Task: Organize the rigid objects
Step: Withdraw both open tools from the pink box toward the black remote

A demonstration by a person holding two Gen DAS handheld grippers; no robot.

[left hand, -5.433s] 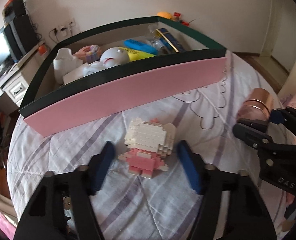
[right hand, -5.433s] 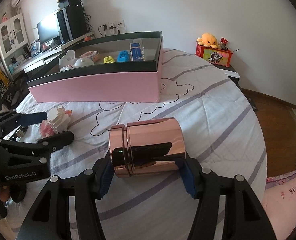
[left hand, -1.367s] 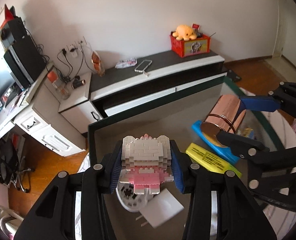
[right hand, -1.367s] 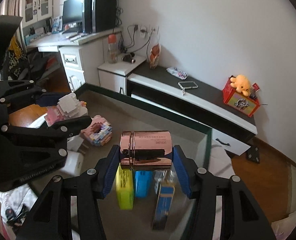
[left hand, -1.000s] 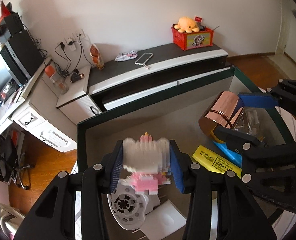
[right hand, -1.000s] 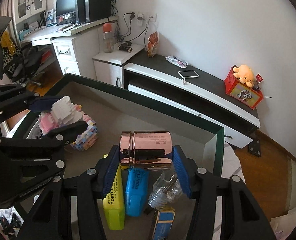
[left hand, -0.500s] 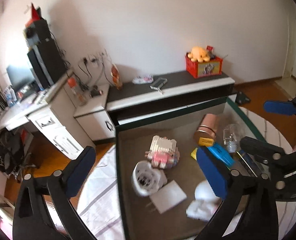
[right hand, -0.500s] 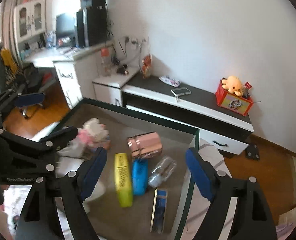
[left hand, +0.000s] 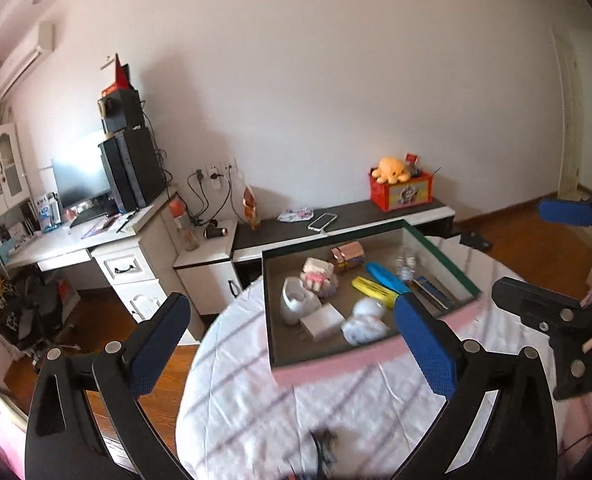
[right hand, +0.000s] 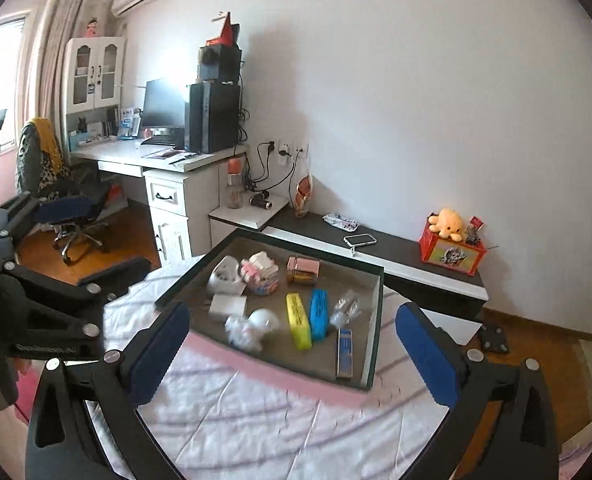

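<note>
Both grippers hang back over the striped bedspread (right hand: 255, 408), well short of the pink box's (right hand: 279, 364) near wall, so there's bare bed all around it. The left gripper (left hand: 296, 344) and right gripper (right hand: 291, 352) have just been opening, jaws spread wide, nothing between them. Inside the box: 1 block figure (right hand: 257, 270), 1 copper tin (right hand: 303, 269), 1 yellow (right hand: 298, 320) and 1 blue marker (right hand: 319, 314).

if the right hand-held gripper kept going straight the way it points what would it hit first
Probably the yellow case lying in the pink box, or the box's near wall; depth is unclear. The right hand-held gripper is open and empty.
</note>
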